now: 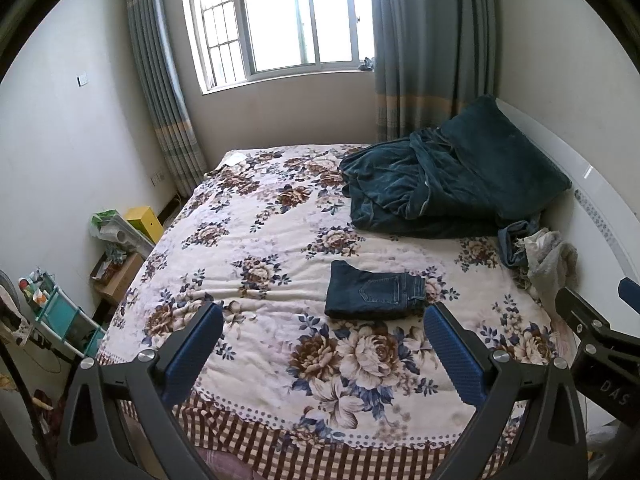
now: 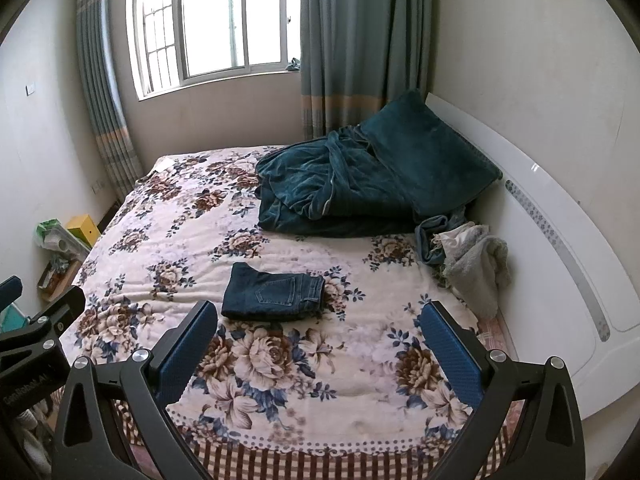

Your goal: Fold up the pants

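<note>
**Folded jeans on the bed, both grippers held clear**

At the far left, a cluttered floor area with a yellow box (image 1: 145, 222) is seen beside the bed. The left gripper (image 1: 323, 350) is held above the near edge of the floral-patterned bedspread (image 1: 256, 240), its blue-padded jaws spread wide with nothing between them. The dark blue denim pants (image 1: 374, 295), folded into a compact rectangle, are laid flat near the middle of the bed, well apart from both grippers. Behind them a rumpled teal velvet blanket (image 1: 440, 192) is piled against the white headboard (image 1: 600, 208). Further right, the right gripper (image 2: 319, 346) is likewise held over the near edge, jaws wide apart and empty. A grey towel heap (image 2: 476, 264) is seen by the headboard.
</note>
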`<state>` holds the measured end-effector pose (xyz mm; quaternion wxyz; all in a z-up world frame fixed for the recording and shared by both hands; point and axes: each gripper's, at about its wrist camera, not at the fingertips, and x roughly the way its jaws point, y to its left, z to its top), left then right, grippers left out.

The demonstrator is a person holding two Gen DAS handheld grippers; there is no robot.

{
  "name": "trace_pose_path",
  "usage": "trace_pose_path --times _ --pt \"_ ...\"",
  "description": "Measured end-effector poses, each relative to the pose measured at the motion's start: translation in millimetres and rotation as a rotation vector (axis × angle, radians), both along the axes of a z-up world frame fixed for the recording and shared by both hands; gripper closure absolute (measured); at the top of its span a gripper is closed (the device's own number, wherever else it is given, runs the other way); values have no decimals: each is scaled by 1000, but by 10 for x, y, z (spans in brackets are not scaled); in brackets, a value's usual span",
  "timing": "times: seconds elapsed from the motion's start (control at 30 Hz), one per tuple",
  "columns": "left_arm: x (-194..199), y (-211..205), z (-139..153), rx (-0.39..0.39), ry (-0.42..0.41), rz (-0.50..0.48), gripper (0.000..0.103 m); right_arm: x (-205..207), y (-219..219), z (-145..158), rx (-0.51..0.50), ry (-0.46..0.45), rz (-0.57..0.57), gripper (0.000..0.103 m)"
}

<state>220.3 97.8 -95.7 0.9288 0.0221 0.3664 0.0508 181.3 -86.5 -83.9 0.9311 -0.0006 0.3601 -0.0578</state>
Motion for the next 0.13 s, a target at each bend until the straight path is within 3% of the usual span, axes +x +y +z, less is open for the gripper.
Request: trace_pose_path --times 0.13 --pt "44 -11 22 -5 -5 -3 0 0 -4 3 -2 -2 -1 0"
